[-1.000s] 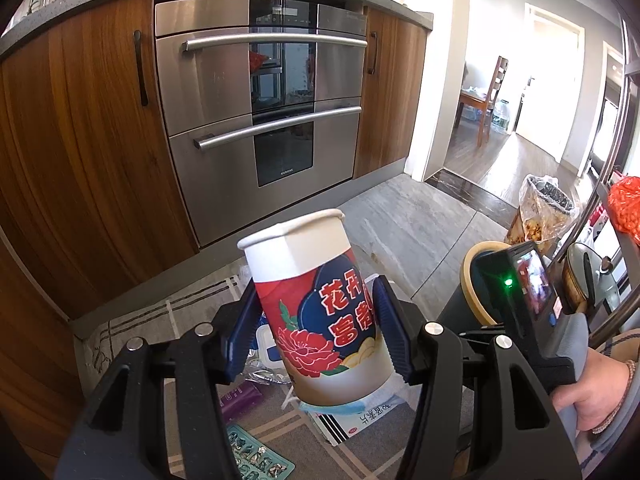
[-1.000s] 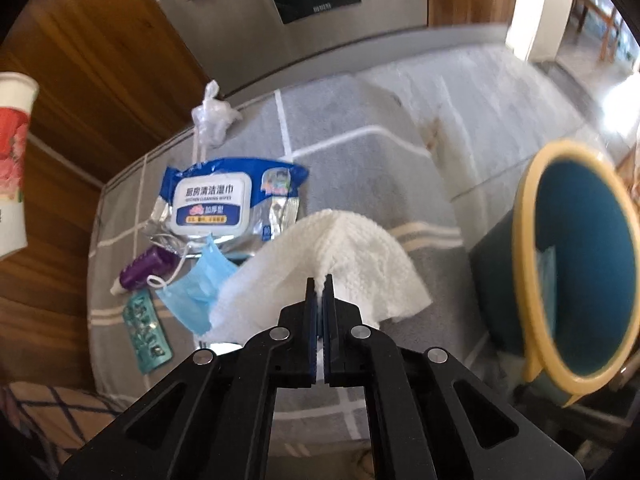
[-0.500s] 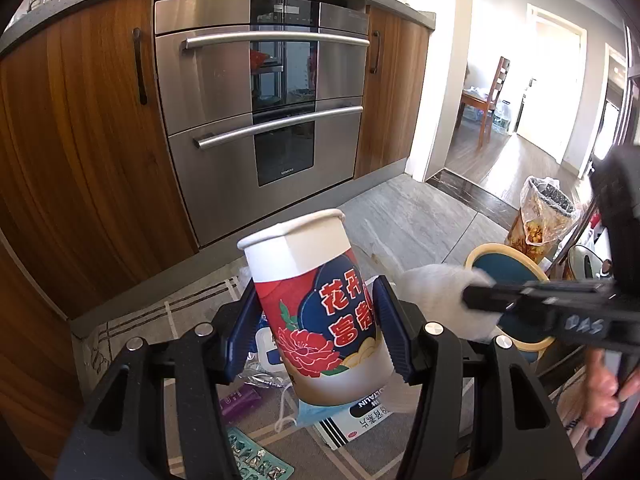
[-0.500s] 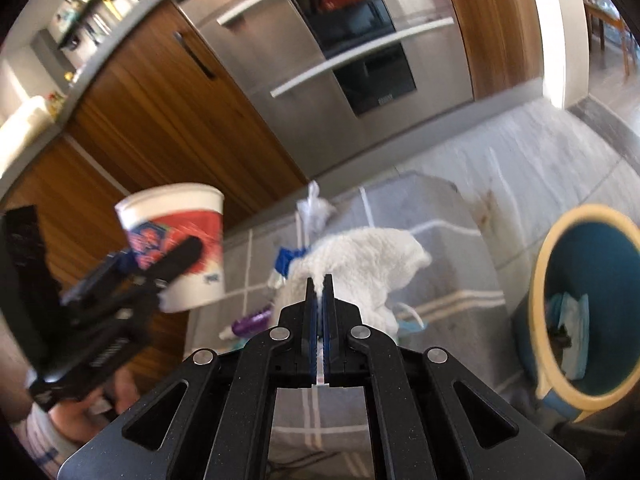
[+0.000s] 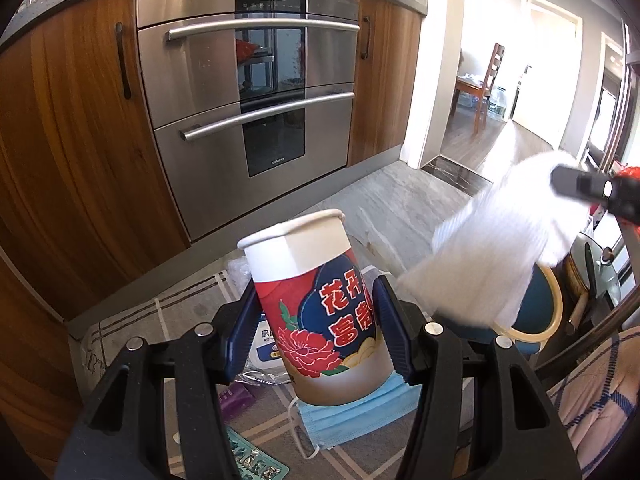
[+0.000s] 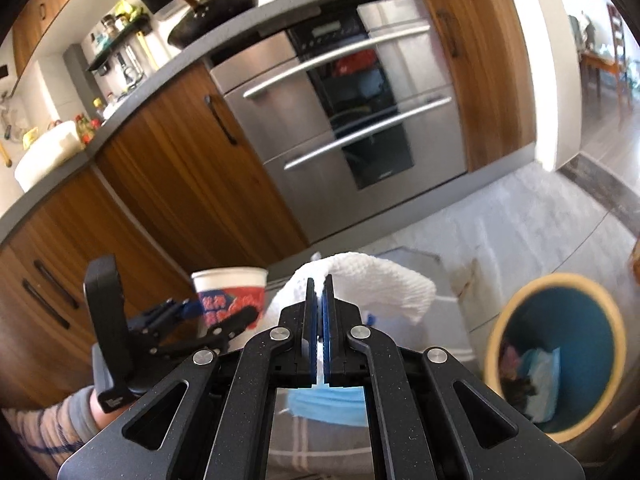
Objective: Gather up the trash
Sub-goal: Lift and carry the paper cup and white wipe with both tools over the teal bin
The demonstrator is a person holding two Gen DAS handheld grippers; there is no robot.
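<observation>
Left gripper (image 5: 316, 328): fingers (image 5: 394, 332) clamped on either side of a paper cup (image 5: 316, 308), red and navy print with a peony, white band at the rim, held upright and slightly tilted, clear of the floor. Seen also from the right wrist view, low at left, cup (image 6: 230, 294) between the black fingers of the left gripper (image 6: 216, 318).

Right gripper (image 6: 318, 312): fingers closed tight on a white paper towel (image 6: 376, 284), pinched at its edge, the rest draped forward and down past the tips. From the left wrist view, towel (image 5: 492, 248) hanging blurred in mid-air at right, under the dark tip of the right gripper (image 5: 576, 182), above and in front of the trash bin (image 5: 554, 308).

Trash bin (image 6: 616, 320): teal inside, yellow rim, standing on the floor at lower right of the towel; some discarded items lying at its bottom, kind unclear.

On the striped floor mat (image 5: 188, 316), under and behind the cup: blue face mask (image 5: 352, 416), wet-wipes pack (image 5: 266, 344) partly hidden, purple item (image 5: 236, 396), blister pack (image 5: 256, 468). Mask also visible between the right gripper's arms (image 6: 328, 404).

Background: stainless built-in oven (image 5: 256, 92) set in wooden cabinets (image 5: 76, 128); wok (image 6: 212, 12) on the desk above, seen only in the right wrist view.
</observation>
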